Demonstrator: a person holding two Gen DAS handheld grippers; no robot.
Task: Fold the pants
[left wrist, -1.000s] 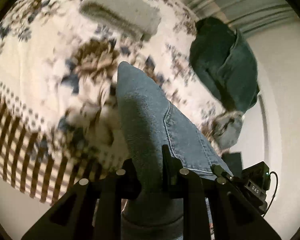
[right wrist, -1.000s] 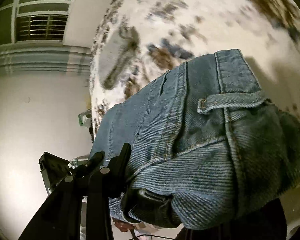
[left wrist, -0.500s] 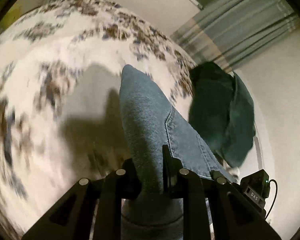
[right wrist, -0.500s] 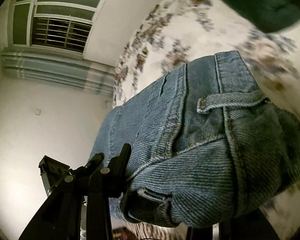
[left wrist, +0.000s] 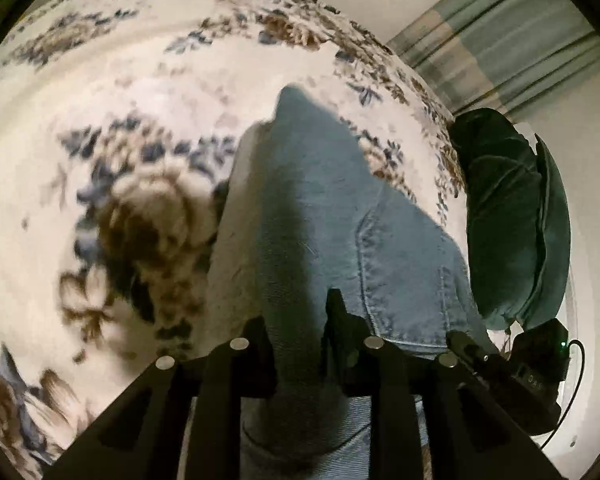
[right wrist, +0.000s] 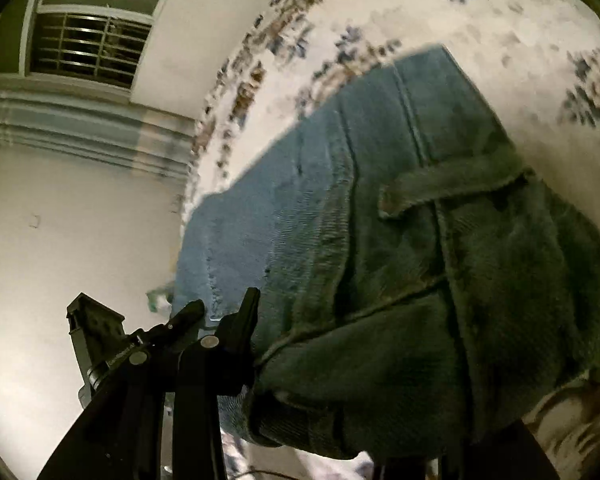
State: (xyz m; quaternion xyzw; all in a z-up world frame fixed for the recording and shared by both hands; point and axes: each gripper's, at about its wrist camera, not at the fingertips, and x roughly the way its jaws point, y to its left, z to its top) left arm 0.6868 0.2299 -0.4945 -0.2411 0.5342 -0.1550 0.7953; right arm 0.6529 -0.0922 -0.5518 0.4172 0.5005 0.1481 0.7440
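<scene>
Gripping bunched denim in my left tool and the waistband in my right tool, I hold the pants over the floral bed, judging the fold carried across but unflattened.

A bed carries everything here, covered in a cream spread printed with brown and blue flowers. The blue denim pants sit against its surface, their far end touching the spread near the middle. At the bed's right edge, just beside the pants, lies a dark green bundle of cloth. In the right wrist view the pants cover the floral bed.
</scene>
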